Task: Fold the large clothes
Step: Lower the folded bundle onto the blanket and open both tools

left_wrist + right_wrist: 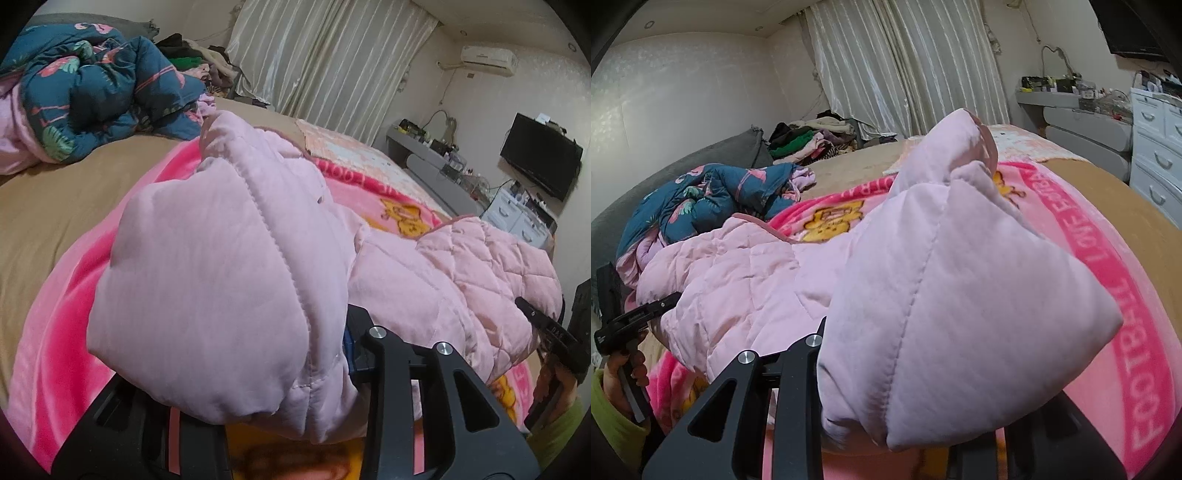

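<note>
A pale pink quilted padded jacket (480, 266) lies on a bright pink cartoon blanket (55, 332) on the bed. My left gripper (295, 391) is shut on one puffy sleeve end (207, 295), which bulges over and hides the fingertips. My right gripper (905, 406) is shut on the other sleeve end (960, 325), lifted off the blanket (1137, 332). The jacket body (738, 280) lies between the two grippers. Each gripper shows at the edge of the other's view: the right one (546, 328), the left one (635, 317).
A crumpled dark blue flamingo-print quilt (99, 92) lies at the head of the bed. A pile of clothes (812, 142) sits by the curtains. A grey shelf (436, 170), white drawers (1156, 162) and a wall television (539, 155) stand beside the bed.
</note>
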A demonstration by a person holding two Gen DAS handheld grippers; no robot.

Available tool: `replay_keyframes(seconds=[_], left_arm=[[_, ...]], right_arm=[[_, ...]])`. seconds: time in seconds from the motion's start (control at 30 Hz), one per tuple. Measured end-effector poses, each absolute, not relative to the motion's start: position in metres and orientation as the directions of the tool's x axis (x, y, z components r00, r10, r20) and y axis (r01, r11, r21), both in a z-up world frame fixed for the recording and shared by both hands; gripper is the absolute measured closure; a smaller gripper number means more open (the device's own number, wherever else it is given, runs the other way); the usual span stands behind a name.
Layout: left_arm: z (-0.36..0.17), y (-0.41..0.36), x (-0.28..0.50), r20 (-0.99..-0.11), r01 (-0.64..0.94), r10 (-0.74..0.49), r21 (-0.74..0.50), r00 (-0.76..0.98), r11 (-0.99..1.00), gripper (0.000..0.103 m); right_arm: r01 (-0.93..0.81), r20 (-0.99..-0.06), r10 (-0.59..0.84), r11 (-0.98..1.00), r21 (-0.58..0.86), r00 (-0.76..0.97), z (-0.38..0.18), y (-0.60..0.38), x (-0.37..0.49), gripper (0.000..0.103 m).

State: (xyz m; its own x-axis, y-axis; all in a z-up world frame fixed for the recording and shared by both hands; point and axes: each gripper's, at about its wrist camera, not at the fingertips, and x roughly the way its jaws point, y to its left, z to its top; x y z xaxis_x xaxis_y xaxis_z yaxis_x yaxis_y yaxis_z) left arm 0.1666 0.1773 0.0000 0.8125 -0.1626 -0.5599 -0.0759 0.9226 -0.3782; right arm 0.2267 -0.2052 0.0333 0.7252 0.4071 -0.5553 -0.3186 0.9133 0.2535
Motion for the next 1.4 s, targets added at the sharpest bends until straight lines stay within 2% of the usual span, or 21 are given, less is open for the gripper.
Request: replay_keyframes(seconds=[0.23,0.37,0.43,0.5,0.57,0.7,0.87,1.07,1.4], left_arm=[[-0.026,0.182,0.154,-0.608,-0.113,-0.156,-0.380,0.778,0.918,0.066],[-0.038,0.186,0.150,-0.625,-0.142,-0.151,-0.394,0.766,0.908,0.057],[-0.041,0.188,0.148,-0.625,-0.150,-0.147,-0.396,0.767,0.906,0.052],[-0.044,0.189,0.146,-0.632,-0.164,-0.144,-0.403,0.761,0.900,0.042],[-0.046,0.190,0.143,-0.636,-0.174,-0.141,-0.407,0.758,0.897,0.036],[-0.047,0.192,0.133,-0.652,-0.198,-0.126,-0.399,0.748,0.895,0.018],[-0.039,0.189,0.109,-0.656,-0.206,-0.111,-0.387,0.746,0.899,0.009],[-0.014,0.179,0.060,-0.621,-0.208,-0.041,-0.322,0.783,0.924,0.009],[0.015,0.133,-0.007,-0.569,-0.123,-0.075,-0.303,0.819,0.945,0.009]], right_arm=[[-0.180,-0.628,0.371,0.920,0.348,0.684,-0.010,-0.228,0.216,0.066],[-0.119,-0.650,0.373,0.909,0.400,0.662,-0.024,-0.238,0.215,0.055],[-0.090,-0.666,0.358,0.911,0.402,0.654,-0.026,-0.238,0.215,0.047],[-0.061,-0.682,0.341,0.914,0.400,0.647,-0.028,-0.242,0.212,0.036],[-0.035,-0.691,0.333,0.913,0.406,0.642,-0.030,-0.248,0.207,0.020],[0.011,-0.711,0.292,0.922,0.388,0.640,-0.028,-0.255,0.192,0.005],[0.052,-0.708,0.201,0.947,0.319,0.677,-0.011,-0.263,0.160,0.004],[0.017,-0.623,0.136,0.972,0.233,0.770,0.025,-0.266,0.111,0.004],[-0.118,-0.585,0.299,0.938,0.326,0.754,0.044,-0.246,0.056,0.004]])
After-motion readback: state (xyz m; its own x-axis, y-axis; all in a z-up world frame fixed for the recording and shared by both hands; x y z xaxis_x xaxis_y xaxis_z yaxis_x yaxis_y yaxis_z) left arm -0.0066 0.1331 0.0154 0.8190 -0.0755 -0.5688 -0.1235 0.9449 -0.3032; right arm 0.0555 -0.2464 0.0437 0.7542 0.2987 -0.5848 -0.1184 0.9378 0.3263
